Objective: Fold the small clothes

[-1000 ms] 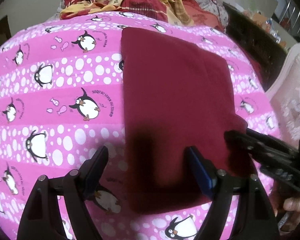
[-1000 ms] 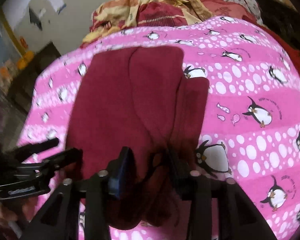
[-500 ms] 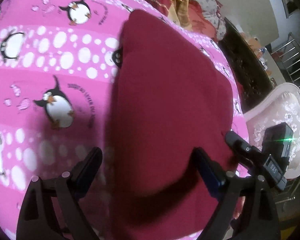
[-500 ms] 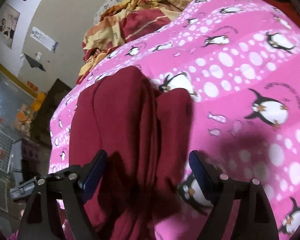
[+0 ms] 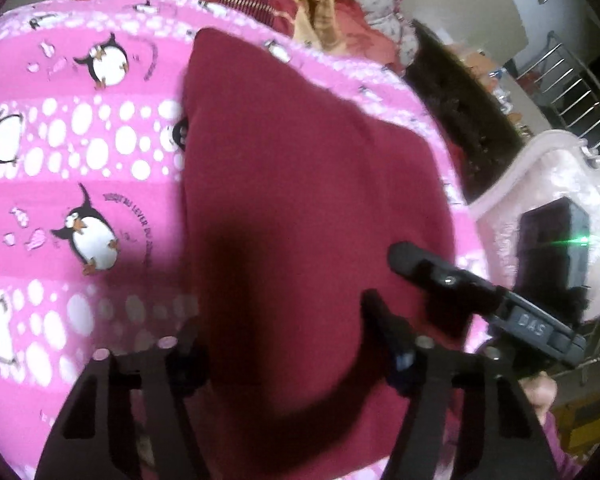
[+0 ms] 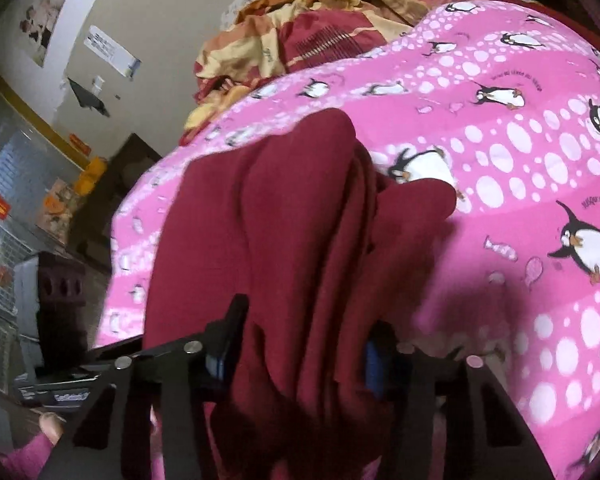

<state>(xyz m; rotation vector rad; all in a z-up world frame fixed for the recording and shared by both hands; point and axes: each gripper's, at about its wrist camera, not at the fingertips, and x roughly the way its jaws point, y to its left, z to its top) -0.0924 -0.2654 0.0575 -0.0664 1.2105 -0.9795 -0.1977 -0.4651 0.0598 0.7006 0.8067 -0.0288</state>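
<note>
Straddling the maroon garment (image 5: 300,208), left claw (image 5: 288,344) and right claw (image 6: 304,344) gape, gripping nothing.

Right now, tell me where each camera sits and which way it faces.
Left wrist: rides the left tongs, facing along them over the maroon garment on the penguin sheet; the right tongs show at right.
Right wrist: rides the right tongs, facing the garment's bunched folds; a thumb shows lower left.
Shared: garment, sheet, the crumpled patterned bedding.

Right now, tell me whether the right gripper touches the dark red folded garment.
Touching. The right wrist view shows the right gripper with bunched folds of the dark red folded garment filling the space between its fingers, pressed against both.
</note>
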